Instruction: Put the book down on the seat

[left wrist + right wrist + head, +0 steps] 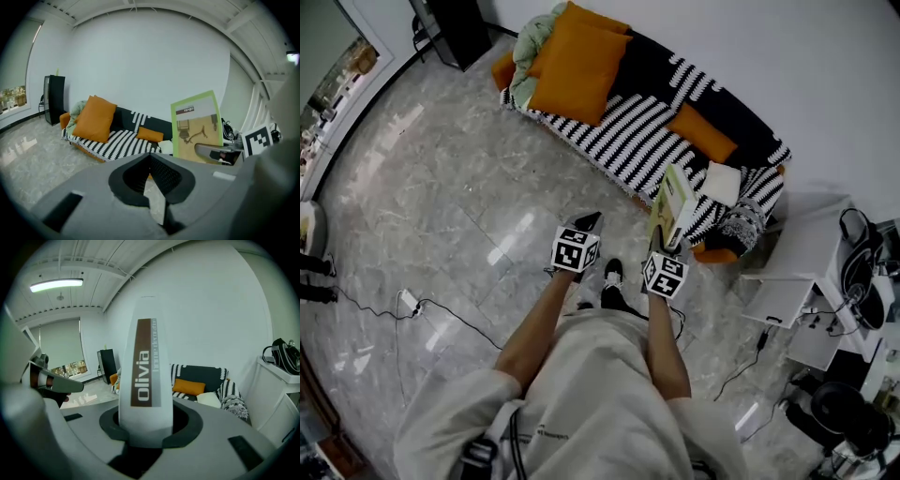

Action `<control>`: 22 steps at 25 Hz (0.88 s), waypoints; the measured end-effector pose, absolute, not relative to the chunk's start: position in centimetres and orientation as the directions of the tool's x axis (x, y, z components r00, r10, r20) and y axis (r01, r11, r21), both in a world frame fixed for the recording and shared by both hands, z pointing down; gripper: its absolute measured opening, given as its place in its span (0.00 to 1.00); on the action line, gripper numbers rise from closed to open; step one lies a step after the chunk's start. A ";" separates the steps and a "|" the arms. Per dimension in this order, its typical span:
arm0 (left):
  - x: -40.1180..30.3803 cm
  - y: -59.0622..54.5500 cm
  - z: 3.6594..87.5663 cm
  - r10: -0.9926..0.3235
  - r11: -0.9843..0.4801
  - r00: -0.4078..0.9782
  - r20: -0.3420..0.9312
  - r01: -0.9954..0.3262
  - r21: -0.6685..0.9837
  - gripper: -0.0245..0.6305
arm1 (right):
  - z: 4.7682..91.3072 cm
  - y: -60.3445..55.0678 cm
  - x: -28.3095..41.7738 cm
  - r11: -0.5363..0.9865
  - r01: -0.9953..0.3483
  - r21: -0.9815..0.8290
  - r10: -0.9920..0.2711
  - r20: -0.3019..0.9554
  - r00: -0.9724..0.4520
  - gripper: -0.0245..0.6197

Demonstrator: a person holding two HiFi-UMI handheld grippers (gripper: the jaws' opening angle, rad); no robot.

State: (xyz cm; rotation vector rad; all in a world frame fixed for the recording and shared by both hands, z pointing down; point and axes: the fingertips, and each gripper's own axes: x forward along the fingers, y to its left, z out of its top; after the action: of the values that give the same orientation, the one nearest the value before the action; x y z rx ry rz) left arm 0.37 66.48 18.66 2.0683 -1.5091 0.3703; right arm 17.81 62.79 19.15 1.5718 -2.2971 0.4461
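A book [673,206] with a green-edged cover and a white spine printed "olivia" stands upright in my right gripper [668,246], which is shut on its lower end. In the right gripper view the spine [143,376] rises from between the jaws of the right gripper [145,427]. The book hangs over the floor just in front of the sofa's striped seat [628,141]. My left gripper [589,223] is beside it on the left, shut with nothing in it. In the left gripper view that gripper [150,178] shows its jaws together, with the book's cover [197,126] to the right.
On the sofa lie a large orange cushion [577,66], a small orange cushion [701,131], a white cushion [722,183] and a green blanket [530,47]. A white desk [811,253] with headphones [858,253] stands at the right. A cable [403,305] crosses the marble floor.
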 end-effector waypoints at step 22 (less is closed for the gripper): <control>0.3 52.1 17.6 -0.781 -0.213 0.303 0.547 -0.951 0.222 0.04 | 18.5 46.4 15.0 0.409 -0.893 -0.189 -0.770 0.453 -0.449 0.23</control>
State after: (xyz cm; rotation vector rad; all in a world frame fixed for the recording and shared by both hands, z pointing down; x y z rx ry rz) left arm 0.27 52.10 17.56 2.0584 -1.5348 0.4337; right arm 14.95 46.38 18.46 1.4461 -2.3742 0.5902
